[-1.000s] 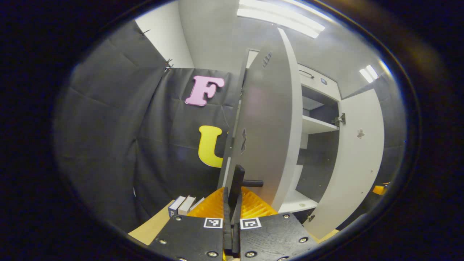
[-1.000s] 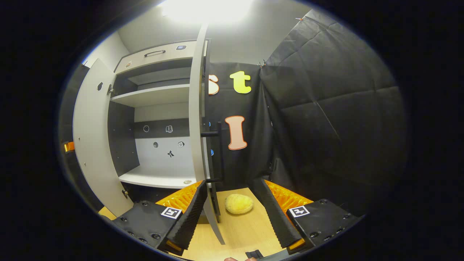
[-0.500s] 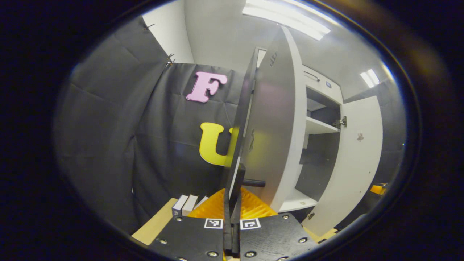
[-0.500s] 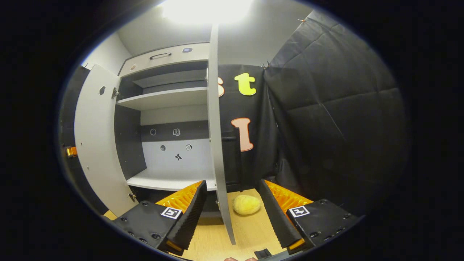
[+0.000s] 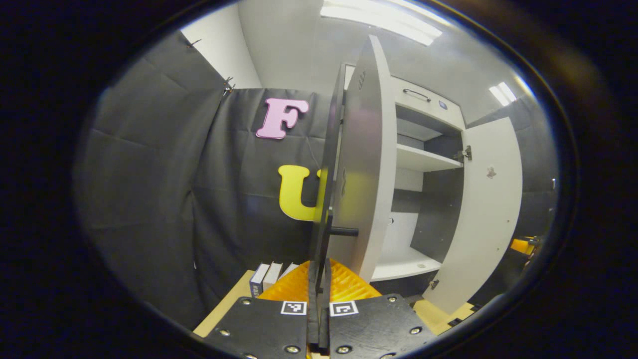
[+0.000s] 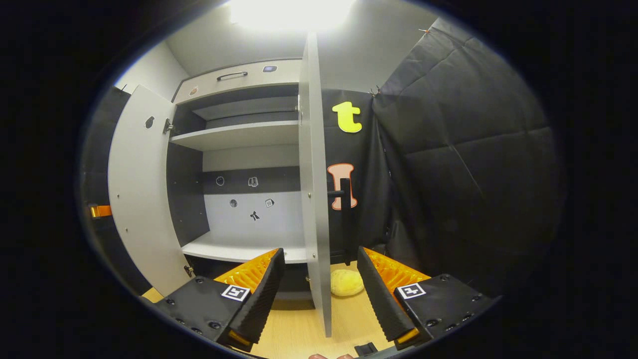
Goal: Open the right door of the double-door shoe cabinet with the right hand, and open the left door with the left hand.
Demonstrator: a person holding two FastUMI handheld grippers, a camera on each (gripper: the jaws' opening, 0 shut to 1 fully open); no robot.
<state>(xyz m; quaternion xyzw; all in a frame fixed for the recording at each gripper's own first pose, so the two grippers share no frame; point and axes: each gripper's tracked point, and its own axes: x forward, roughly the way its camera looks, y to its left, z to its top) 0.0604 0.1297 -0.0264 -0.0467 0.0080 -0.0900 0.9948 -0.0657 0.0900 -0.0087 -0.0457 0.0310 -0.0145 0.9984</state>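
1. Left tool [image 5: 318,279]: fingers pressed together on the black handle [image 5: 326,239] of the left door [image 5: 361,164]. Handle bar runs vertically, straight ahead of the tool.
2. Left door stands edge-on to this tool, swung well out from the cabinet [image 5: 423,159]; open shelves lie to its right.
3. Right tool [image 6: 319,294]: fingers spread, gripping nothing. Right door [image 6: 314,189] stands edge-on between them, apart from both.
4. Right door's handle [image 6: 344,193] sits on the far side, higher up.
5. Judgement: both doors look open; any further swing of the left door is outward, away from the shelves.
6. Yellow sponge [image 6: 347,282] rests on the surface [image 6: 299,334] beyond the right door.
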